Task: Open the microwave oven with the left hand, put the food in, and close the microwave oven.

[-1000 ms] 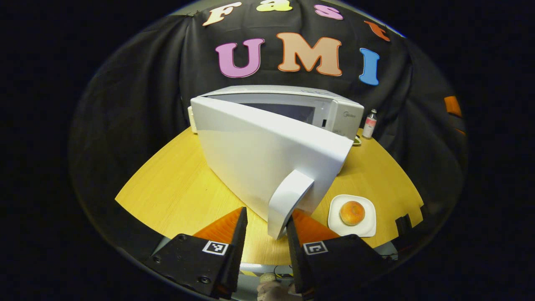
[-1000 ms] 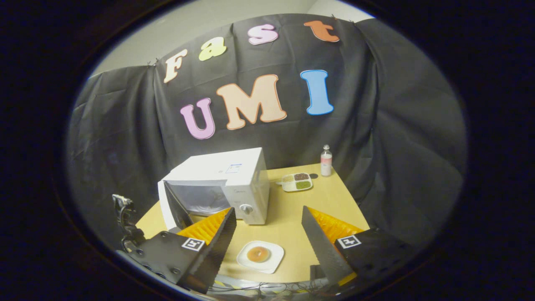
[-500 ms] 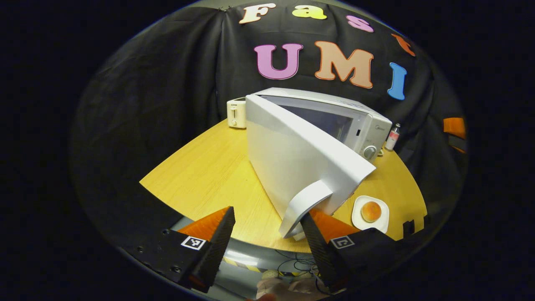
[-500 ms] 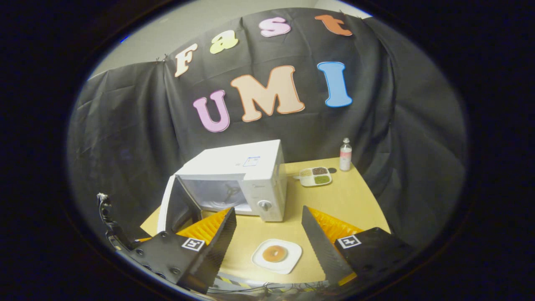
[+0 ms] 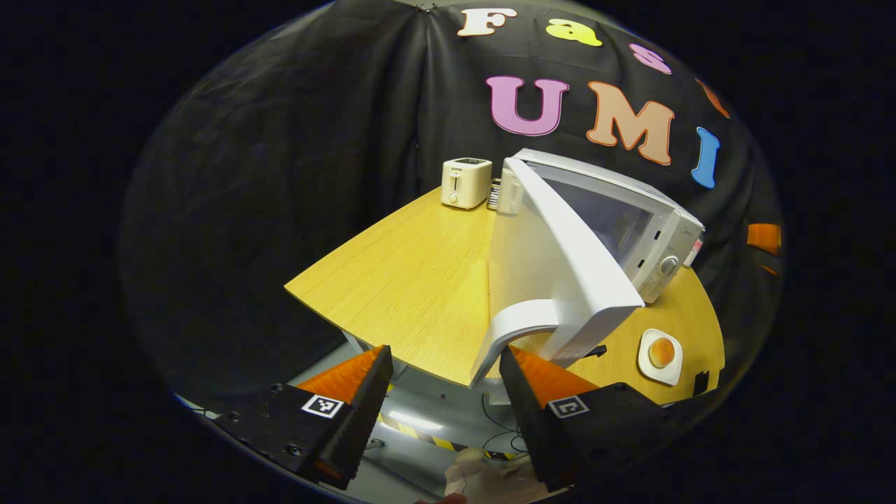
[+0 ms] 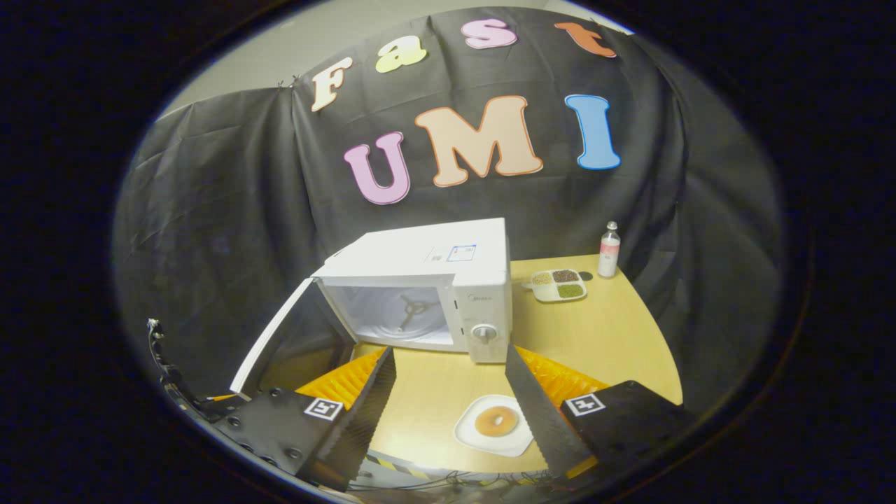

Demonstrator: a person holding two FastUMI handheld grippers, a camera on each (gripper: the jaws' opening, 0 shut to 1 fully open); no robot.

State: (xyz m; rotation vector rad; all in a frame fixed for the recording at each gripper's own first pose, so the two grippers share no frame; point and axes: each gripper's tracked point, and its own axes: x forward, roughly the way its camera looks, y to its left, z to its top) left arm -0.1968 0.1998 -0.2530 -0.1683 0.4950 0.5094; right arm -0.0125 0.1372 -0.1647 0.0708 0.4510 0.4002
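The left gripper has its jaws apart, and the curved handle of the microwave door sits between them, close to the right finger; contact cannot be confirmed. The door stands wide open and overhangs the front edge of the counter. The cavity and its turntable hub are exposed.

The right gripper is also spread and holds nothing. It hovers above the food, a round bun on a white plate near the counter's front edge, just in front of the microwave's control panel.

Probable faults from this state:

- Door rebound. If the left gripper withdraws while a finger hooks the handle, the door may swing back and narrow the opening.
- Over-travel. Further pull on the handle may load the hinge or drag the microwave across the counter.
- Plate slip. The plate lies close to the edge; a skewed descent may push it off or tip it.
- Bun roll. A grip on the plate rim alone may tilt it and let the bun roll off.
- Entry strike. A low or angled approach may strike the cavity sill or the door's inner face.
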